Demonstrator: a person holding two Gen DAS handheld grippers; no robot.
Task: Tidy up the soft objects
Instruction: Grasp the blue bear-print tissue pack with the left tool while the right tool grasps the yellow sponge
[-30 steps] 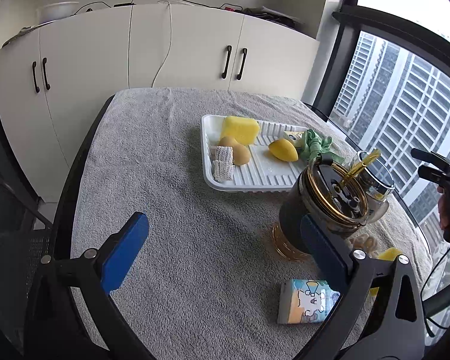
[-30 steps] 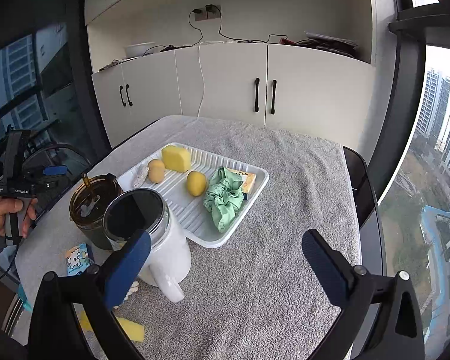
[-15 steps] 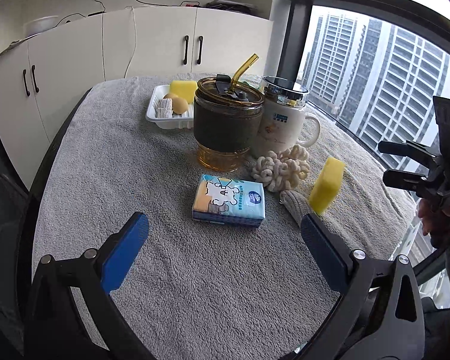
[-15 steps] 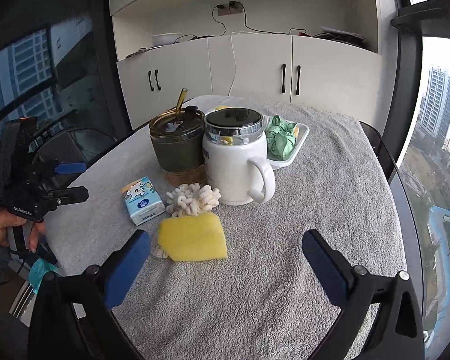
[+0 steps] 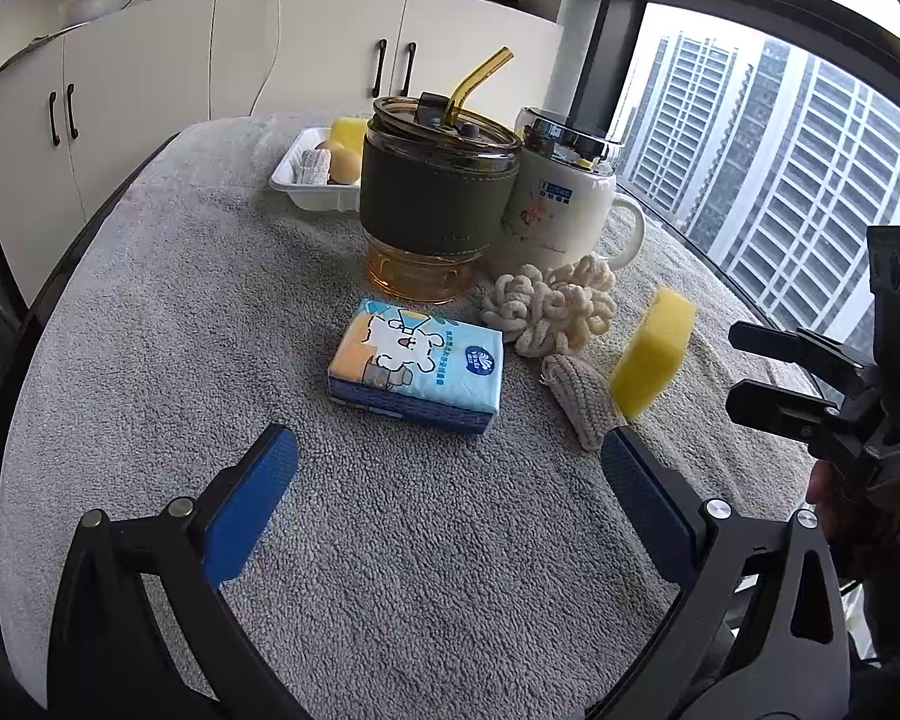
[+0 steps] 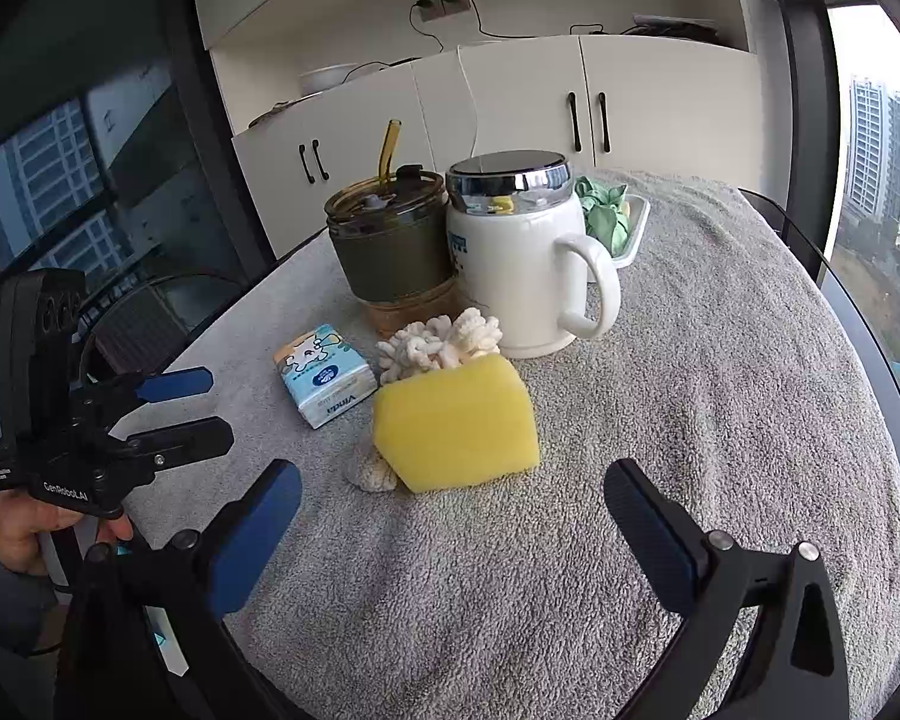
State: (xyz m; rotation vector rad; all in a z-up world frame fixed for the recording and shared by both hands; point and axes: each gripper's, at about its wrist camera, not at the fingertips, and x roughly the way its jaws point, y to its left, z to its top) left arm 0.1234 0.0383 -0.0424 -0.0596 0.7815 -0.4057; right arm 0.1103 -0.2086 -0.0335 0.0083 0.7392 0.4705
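A yellow sponge (image 6: 456, 423) leans on a cream knitted roll (image 5: 582, 399) near the table's front; it also shows in the left wrist view (image 5: 654, 354). A cream loopy scrunchie (image 5: 549, 306) lies behind them. A white tray (image 5: 303, 186) at the back holds a yellow sponge (image 5: 348, 129), two yellow-orange soft pieces, a knitted roll and a green cloth (image 6: 603, 216). My left gripper (image 5: 447, 495) is open and empty, just short of a tissue pack (image 5: 417, 372). My right gripper (image 6: 453, 525) is open and empty, just short of the sponge.
A dark tumbler with a straw (image 5: 438, 192) and a white lidded mug (image 6: 519, 252) stand between the loose items and the tray. A grey towel (image 5: 210, 312) covers the round table. White cabinets stand behind, windows to the sides.
Both grippers have come down low and back toward the near side of the table. The view went from over the tray to the loose items in front of the cups. Both stayed open.
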